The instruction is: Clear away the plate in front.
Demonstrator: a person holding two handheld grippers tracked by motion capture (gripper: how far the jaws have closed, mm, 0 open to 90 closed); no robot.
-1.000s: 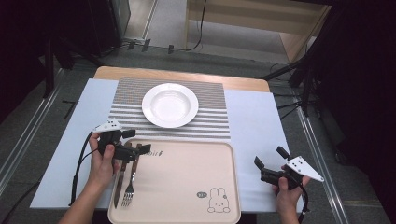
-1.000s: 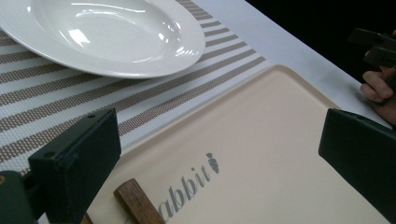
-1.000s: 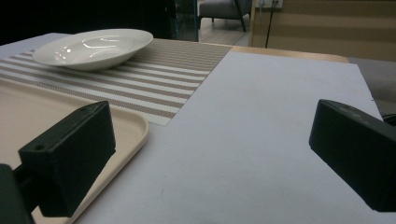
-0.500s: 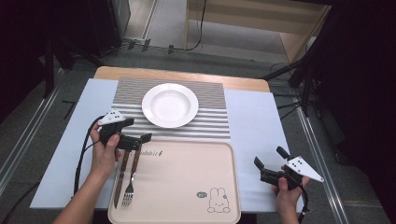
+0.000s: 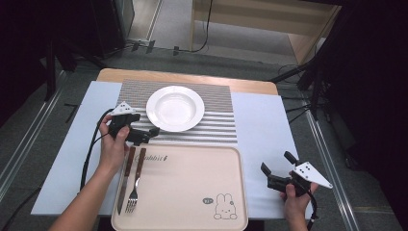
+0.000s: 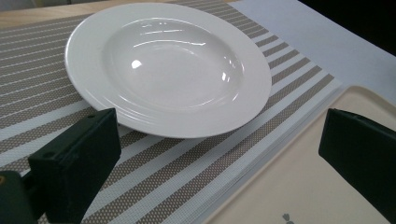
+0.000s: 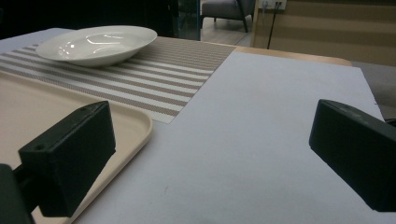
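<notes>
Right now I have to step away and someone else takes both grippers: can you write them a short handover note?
Left gripper: open, nothing held, at the tray's far left corner, jaws pointing at the plate.
Right gripper: open, nothing held, over the white sheet right of the tray.
Plate sits on the striped mat, beyond the tray. Knife and fork lie side by side on the tray's left edge.
Done: nothing gripped yet.
Left: probably take the plate by its near rim.
</notes>
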